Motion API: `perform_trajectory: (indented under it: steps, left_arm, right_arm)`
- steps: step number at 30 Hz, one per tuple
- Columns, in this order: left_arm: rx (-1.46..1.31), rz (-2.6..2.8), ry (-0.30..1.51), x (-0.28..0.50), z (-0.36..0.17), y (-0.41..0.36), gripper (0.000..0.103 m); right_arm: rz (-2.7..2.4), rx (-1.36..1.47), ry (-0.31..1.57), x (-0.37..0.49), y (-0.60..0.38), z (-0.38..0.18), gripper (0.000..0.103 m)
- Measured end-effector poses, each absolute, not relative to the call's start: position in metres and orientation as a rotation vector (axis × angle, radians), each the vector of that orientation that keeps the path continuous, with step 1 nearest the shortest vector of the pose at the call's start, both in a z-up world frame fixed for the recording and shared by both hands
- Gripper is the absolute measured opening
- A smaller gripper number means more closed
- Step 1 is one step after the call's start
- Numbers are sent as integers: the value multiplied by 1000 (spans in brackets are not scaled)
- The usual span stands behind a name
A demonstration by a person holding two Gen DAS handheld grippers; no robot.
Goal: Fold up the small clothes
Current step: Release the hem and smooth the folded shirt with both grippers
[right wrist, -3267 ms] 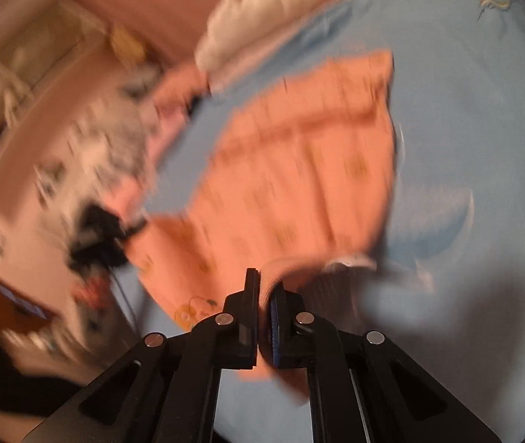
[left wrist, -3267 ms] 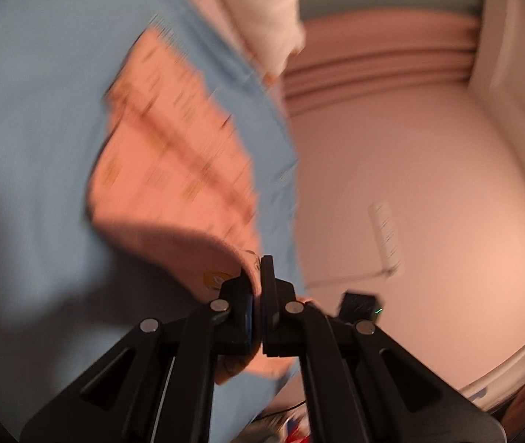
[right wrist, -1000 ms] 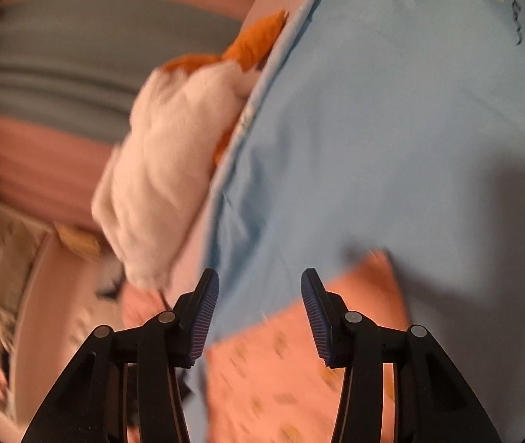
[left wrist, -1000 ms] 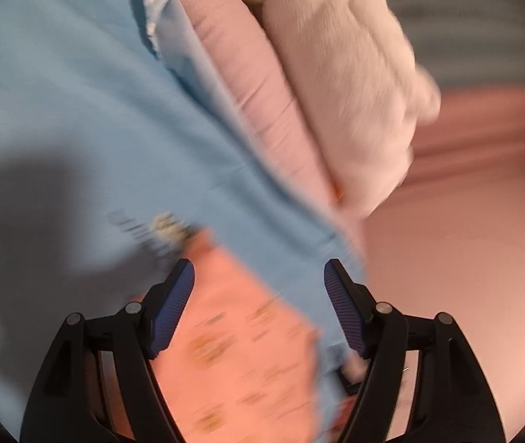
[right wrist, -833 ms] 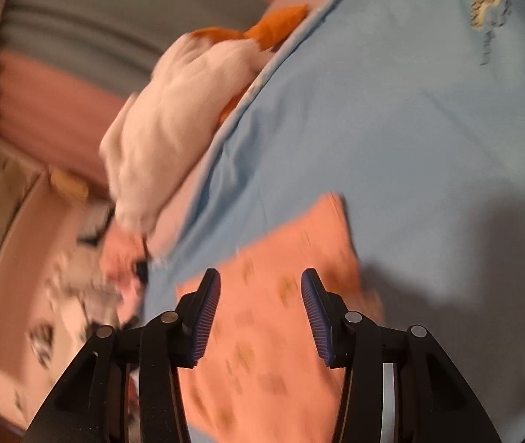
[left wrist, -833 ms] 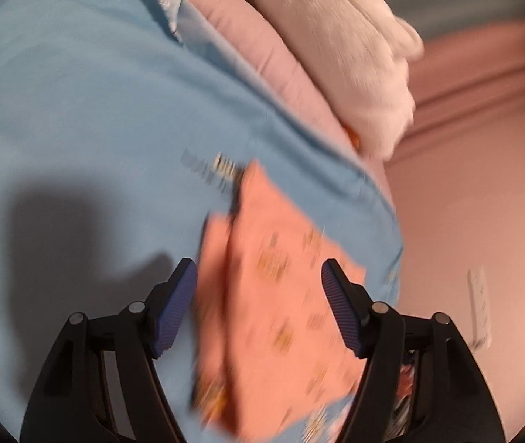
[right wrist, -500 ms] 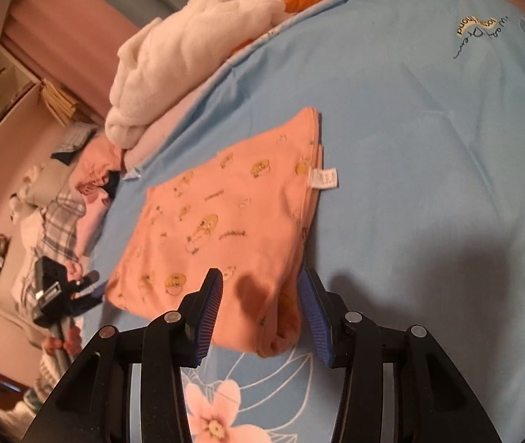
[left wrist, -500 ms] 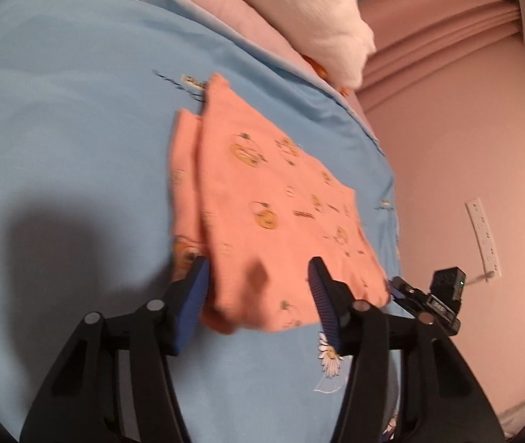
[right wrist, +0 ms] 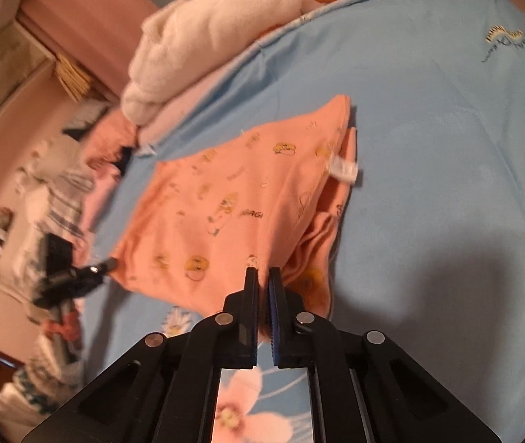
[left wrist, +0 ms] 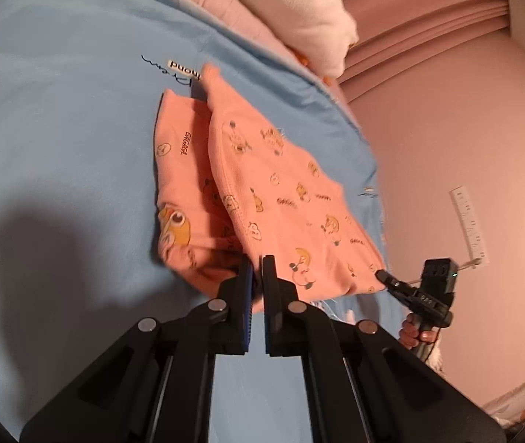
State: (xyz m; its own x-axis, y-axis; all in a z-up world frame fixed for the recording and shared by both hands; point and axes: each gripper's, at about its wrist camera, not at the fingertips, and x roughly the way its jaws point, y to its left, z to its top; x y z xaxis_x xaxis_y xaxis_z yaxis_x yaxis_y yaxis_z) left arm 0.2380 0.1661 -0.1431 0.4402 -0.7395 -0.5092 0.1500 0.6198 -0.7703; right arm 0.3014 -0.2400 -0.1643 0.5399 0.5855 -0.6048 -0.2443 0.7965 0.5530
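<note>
Near hem of the orange garment point(left wrist: 273, 199) is pinched by left gripper point(left wrist: 256, 260) and right gripper point(right wrist: 262, 271), jaws just closed; corners should be lifted level and carried over evenly.

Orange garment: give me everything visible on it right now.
The orange garment is soft knit printed with small cartoon figures and "GAGAGA" lettering, with a stitched hem and a white label. It lies folded in layers on the blue bedsheet. Both tongs, left and right, have just closed and now pinch its near edge, one at each corner.
</note>
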Motion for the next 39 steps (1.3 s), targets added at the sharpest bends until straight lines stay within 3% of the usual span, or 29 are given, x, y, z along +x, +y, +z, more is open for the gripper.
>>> perform_trajectory:
  steps: [8, 11, 13, 17, 19, 21, 24, 25, 26, 32, 39]
  left_arm:
    - [-776, -582, 1017, 221, -166, 180, 1]
    - [-792, -605, 975, 223, -155, 179, 2]
    - [-775, -619, 963, 227, -149, 175, 9]
    - [-749, -622, 986, 238, -151, 165, 13]
    - [-745, -622, 1006, 241, -157, 160, 27]
    - [-738, -626, 1028, 241, -162, 157, 28]
    - [-721, -634, 1031, 239, -162, 157, 24]
    - [-699, -626, 1039, 238, -162, 157, 4]
    - [-676, -619, 1058, 238, -163, 155, 2]
    - [-633, -568, 1080, 225, -165, 166, 3]
    - [-618, -423, 1102, 222, -167, 196, 0]
  right_arm:
    - [421, 397, 1026, 312, -234, -202, 7]
    - [428, 455, 999, 316, -234, -201, 7]
    - [440, 456, 986, 315, -232, -198, 7]
    - [436, 450, 988, 317, -228, -196, 8]
    - [435, 458, 995, 319, -228, -196, 8]
    - [432, 453, 1003, 319, -225, -198, 8]
    - [437, 458, 1001, 319, -228, -197, 10]
    - [439, 453, 996, 318, -228, -197, 10]
    - [438, 441, 994, 318, -228, -197, 10]
    - [428, 261, 1008, 306, -210, -191, 6]
    - [315, 272, 1016, 319, -227, -191, 6]
